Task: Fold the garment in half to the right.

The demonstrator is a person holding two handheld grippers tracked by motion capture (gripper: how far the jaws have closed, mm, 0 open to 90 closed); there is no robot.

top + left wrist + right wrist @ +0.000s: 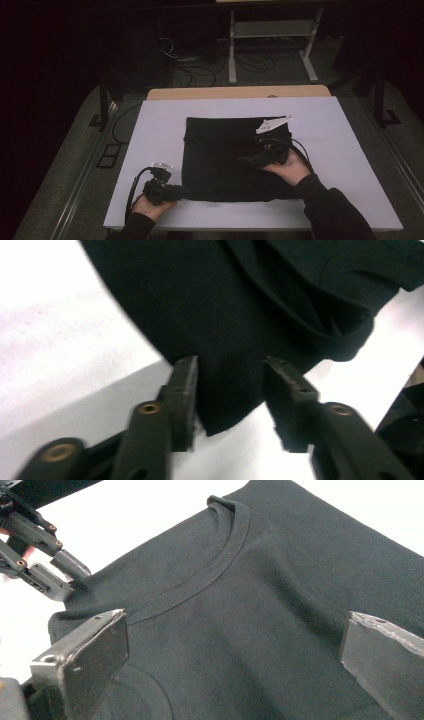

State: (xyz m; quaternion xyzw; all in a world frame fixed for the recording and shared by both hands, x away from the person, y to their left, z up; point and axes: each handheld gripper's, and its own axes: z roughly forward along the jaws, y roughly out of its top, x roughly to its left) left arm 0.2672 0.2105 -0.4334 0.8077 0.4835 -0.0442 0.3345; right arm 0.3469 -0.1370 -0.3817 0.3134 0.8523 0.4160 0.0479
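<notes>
A black T-shirt [225, 155] lies folded flat on the white table top [150, 130]. My left gripper [186, 191] rests low at the shirt's near-left corner. In the left gripper view that corner [235, 390] lies between the two jaws of the left gripper [230, 390], which stand a little apart from the flat cloth. My right gripper [247, 161] hovers over the right half of the shirt. In the right gripper view its jaws are spread wide [235, 655] above the cloth [280, 595] near the round neckline [220, 560], and the left gripper [70, 577] shows at the shirt's edge.
A wooden edge [240, 92] runs along the far side of the table. Behind it on the dark floor are a white metal stand [270, 45] and loose cables [200, 75]. White table surface borders the shirt on all sides.
</notes>
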